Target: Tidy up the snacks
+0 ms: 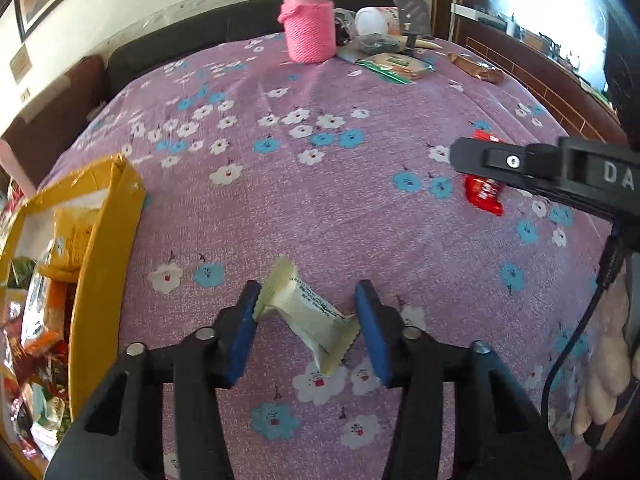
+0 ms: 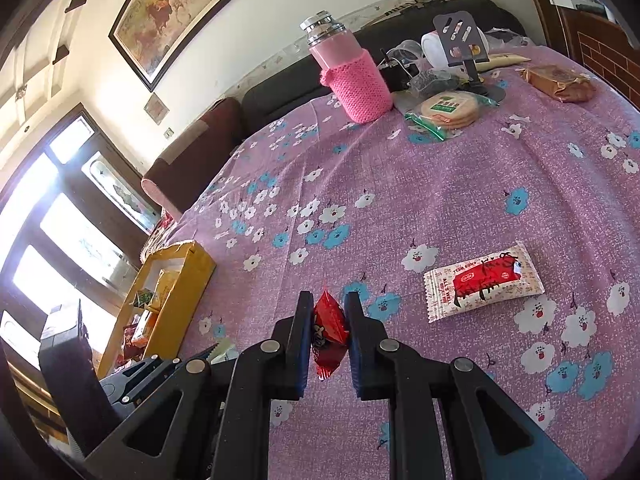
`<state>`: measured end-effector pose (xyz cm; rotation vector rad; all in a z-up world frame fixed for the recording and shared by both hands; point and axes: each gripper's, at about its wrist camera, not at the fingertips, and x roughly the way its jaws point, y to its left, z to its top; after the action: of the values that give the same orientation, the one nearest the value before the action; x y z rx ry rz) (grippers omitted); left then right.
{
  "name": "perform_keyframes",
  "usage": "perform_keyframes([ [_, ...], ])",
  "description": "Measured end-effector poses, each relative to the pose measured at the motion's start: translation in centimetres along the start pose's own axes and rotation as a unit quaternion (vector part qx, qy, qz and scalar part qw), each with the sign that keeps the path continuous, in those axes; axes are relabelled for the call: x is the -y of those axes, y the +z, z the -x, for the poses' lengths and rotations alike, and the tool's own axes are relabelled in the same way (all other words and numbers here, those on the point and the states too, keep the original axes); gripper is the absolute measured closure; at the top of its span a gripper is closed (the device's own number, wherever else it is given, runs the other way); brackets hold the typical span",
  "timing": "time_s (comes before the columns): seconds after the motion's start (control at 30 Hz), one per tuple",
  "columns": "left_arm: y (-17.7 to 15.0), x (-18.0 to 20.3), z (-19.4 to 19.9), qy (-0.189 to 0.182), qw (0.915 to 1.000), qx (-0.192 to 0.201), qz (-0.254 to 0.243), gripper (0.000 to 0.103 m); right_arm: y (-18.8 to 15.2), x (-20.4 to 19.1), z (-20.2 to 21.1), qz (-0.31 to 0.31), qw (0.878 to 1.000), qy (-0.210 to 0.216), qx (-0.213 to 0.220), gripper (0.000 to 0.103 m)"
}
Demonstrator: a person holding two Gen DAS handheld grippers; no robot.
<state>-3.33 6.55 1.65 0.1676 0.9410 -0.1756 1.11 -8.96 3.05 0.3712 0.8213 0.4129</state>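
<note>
Left hand-held gripper [image 1: 307, 326]: held open over the bench, its blue pads either side of a cream snack packet [image 1: 310, 316]; the left pad seems to touch the packet's crimped end, the right pad is just beside the other end, and no squeeze is seen yet.
Right hand-held gripper [image 2: 329, 334]: closed on a small red snack packet [image 2: 329, 330], which is pinched on its flat faces and hangs with one end below the pads.
Step in hand: judged to be the pick-up of the cream packet while the red one is carried.
How it is best done: the pads should be brought onto the packet's filled middle, not its thin crimped ends, since foil ends are likely to slip; the packet lies askew to the jaws, so a slight turn of the wrist is advised before closing. The cloth may be caught if the pads are pressed too low.
Cream packet: pillow-shaped, pale wrapper with zigzag ends and small dark print, lying flat on the flowered purple cloth.
Yellow box [image 1: 108, 248]: open, at the left edge of the bench, already filled with mixed snacks; judged the likely destination.
White-and-red packet [image 2: 484, 282]: lying flat to the right, untouched.
Round crackers [image 2: 450, 110]: bagged, at the far side beside a pink bottle [image 2: 356, 78].
</note>
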Motion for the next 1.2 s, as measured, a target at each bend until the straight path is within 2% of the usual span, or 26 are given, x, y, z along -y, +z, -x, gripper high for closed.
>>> perform_keyframes([
  [0.03,0.0,0.0,0.1,-0.003,1.0,0.0,-0.001,0.067,0.0,0.0,0.0,0.0,1.0,0.0,0.0,0.086],
  [0.07,-0.1,-0.1,0.3,-0.005,1.0,0.001,-0.001,0.081,0.0,0.0,0.0,0.0,1.0,-0.001,0.0,0.086],
  [0.3,-1.1,-2.9,3.0,-0.037,0.9979,0.017,0.05,0.082,-0.2,-0.2,-0.1,0.007,1.0,-0.005,0.003,0.086],
  [0.37,-1.6,-3.7,3.4,-0.062,0.9956,0.02,0.067,0.082,-0.3,-0.1,-0.1,0.002,1.0,-0.008,0.004,0.086],
  [0.6,-3.0,-3.6,4.2,-0.07,0.9951,0.017,0.068,0.082,-0.4,-0.1,0.1,0.001,1.0,-0.011,0.006,0.086],
  [0.63,-3.2,-3.5,4.6,-0.071,0.995,0.02,0.068,0.081,-0.4,0.0,0.1,0.001,1.0,-0.01,0.006,0.086],
  [0.7,-3.5,-3.4,4.9,-0.069,0.9952,0.02,0.066,0.061,-0.4,0.0,0.0,0.0,1.0,-0.008,0.003,0.086],
  [0.73,-3.7,-3.3,5.1,-0.063,0.9956,0.018,0.067,0.041,-0.4,0.0,-0.1,-0.001,1.0,-0.007,0.0,0.086],
  [0.77,-3.8,-3.1,5.1,-0.057,0.9962,0.017,0.064,0.029,-0.4,0.0,-0.1,-0.002,1.0,-0.006,-0.002,0.086],
  [0.87,-4.3,-2.3,4.6,-0.048,0.9981,0.007,0.039,0.028,-0.4,0.1,-0.1,-0.006,1.0,-0.003,-0.003,0.086],
  [1.0,-4.7,-1.1,4.3,-0.027,0.9994,0.008,-0.02,0.028,-0.3,0.2,0.0,-0.009,1.0,0.0,-0.002,0.085],
  [1.13,-3.9,-0.8,3.8,-0.048,0.9948,0.013,-0.088,0.028,-0.3,0.3,-0.1,-0.011,1.0,0.003,-0.006,0.085],
  [1.2,-3.5,-1.0,2.5,-0.055,0.9928,-0.008,-0.106,0.028,-0.3,0.2,-0.2,-0.011,1.0,0.003,-0.007,0.085],
])
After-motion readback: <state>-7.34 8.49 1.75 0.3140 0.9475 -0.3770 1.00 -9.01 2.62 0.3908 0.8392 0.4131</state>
